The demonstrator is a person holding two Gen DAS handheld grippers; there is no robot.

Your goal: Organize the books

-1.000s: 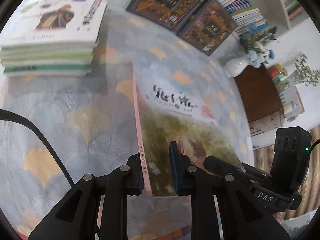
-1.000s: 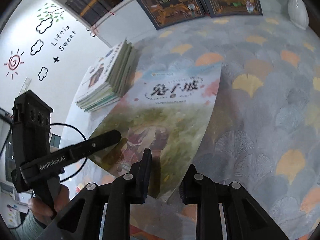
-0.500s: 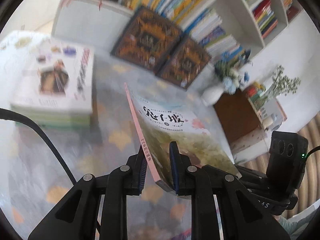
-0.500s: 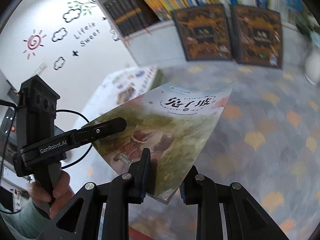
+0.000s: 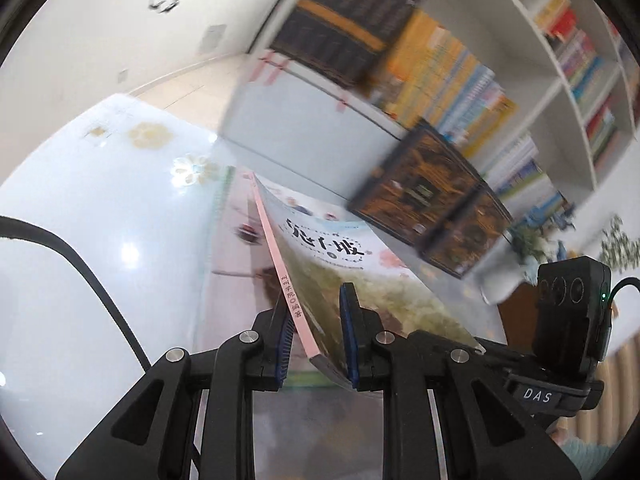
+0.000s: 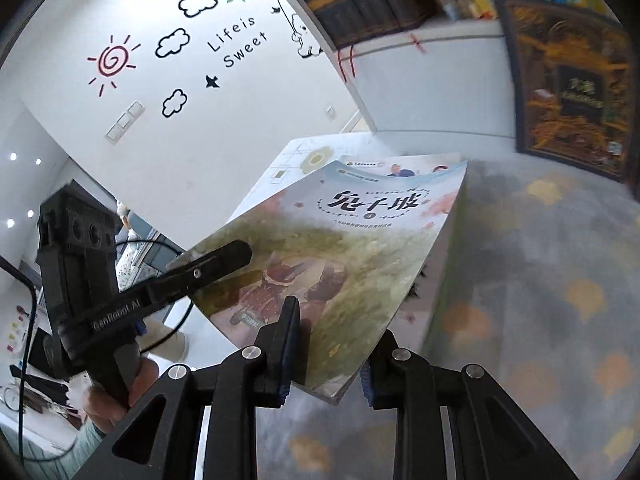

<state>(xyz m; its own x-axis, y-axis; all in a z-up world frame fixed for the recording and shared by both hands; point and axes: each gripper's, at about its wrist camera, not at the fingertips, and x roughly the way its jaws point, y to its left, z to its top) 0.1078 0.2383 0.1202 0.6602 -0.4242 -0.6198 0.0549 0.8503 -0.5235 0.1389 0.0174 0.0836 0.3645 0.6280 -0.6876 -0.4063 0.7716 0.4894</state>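
I am holding one thin picture book (image 6: 352,264) up in the air with both of my tools. My left gripper (image 5: 314,342) has its jaws clenched on the bottom corner by the pink spine. My right gripper (image 6: 326,354) has its jaws clenched on the bottom edge near the other corner. I use two grips because the book is wide and floppy. One grip would let it droop and bend.

The book is tilted, with its cover facing up and its top edge pointing away from me. In the right wrist view I can see my left gripper pinching the near left corner, with my hand (image 6: 120,396) under it on the handle.

Just past the book's top edge lies a stack of books (image 6: 400,166) on the patterned rug (image 6: 560,280), beside a pale mat (image 5: 80,200) with flower prints. I think I am carrying my book there so it can go flat on top. Then the pile stays neat, and same-size books sit together.

Two dark books (image 5: 436,204) lean against the white bookshelf (image 5: 460,60) farther back. Everything looks blurry there, so I cannot read them.
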